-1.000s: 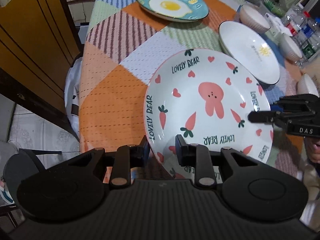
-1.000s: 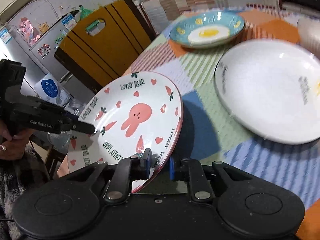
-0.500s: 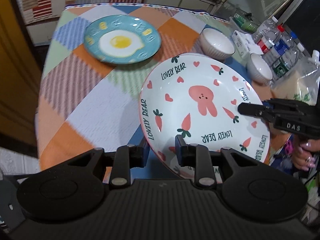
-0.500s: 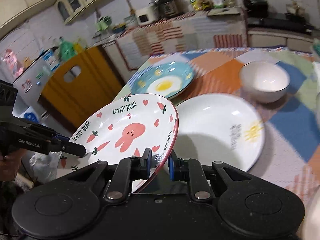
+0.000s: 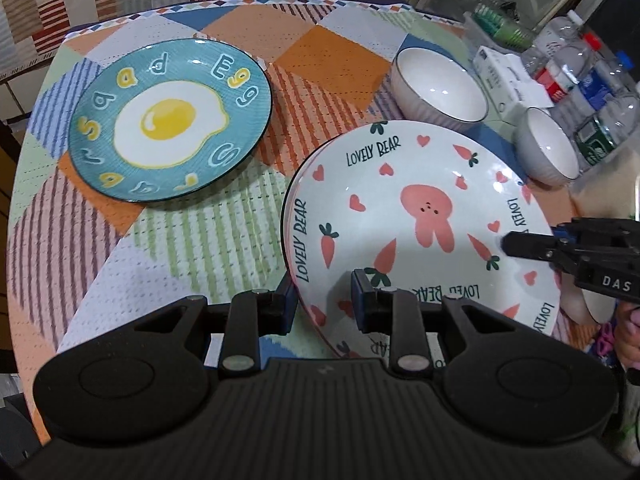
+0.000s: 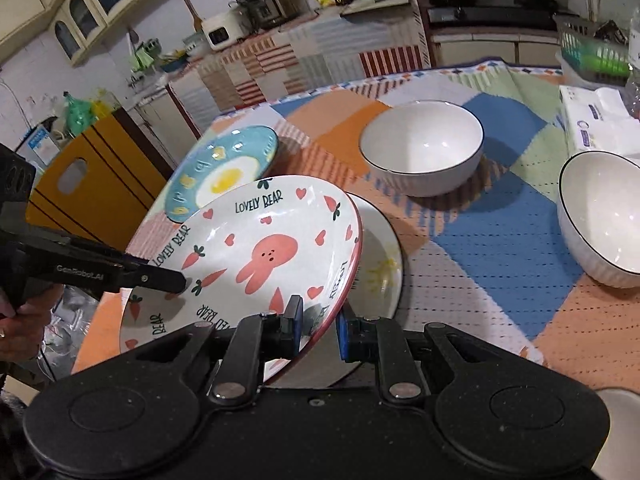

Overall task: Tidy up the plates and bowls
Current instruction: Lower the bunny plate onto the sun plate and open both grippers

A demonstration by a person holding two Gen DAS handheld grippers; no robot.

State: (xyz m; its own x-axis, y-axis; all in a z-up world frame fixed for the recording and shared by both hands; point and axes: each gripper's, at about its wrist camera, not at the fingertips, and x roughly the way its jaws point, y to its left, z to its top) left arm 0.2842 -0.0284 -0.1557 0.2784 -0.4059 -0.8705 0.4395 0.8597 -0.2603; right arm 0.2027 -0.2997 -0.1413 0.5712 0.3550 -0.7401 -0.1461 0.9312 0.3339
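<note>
Both grippers hold the white "Lovely Bear" rabbit plate [image 5: 408, 216] by opposite rims. My left gripper [image 5: 325, 300] is shut on its near rim; my right gripper [image 6: 318, 326] is shut on the other rim [image 6: 280, 248]. The plate is tilted and sits over the white sun plate [image 6: 380, 264], which is mostly hidden under it. A blue fried-egg plate [image 5: 168, 120] lies to the left on the table. Two white bowls [image 5: 438, 90] [image 5: 548, 148] stand at the far right, also in the right wrist view [image 6: 422, 148] [image 6: 600, 216].
A patchwork tablecloth [image 5: 160, 240] covers the table. Plastic bottles [image 5: 592, 92] and a tissue pack [image 6: 592, 120] stand by the right edge. A yellow chair back [image 6: 80, 184] stands beyond the left edge. A kitchen counter with appliances [image 6: 260, 4] is behind.
Both grippers have carried the rabbit plate rightward across the table and lowered it over the white sun plate, which is now almost covered. The bowls have come closer in view.
</note>
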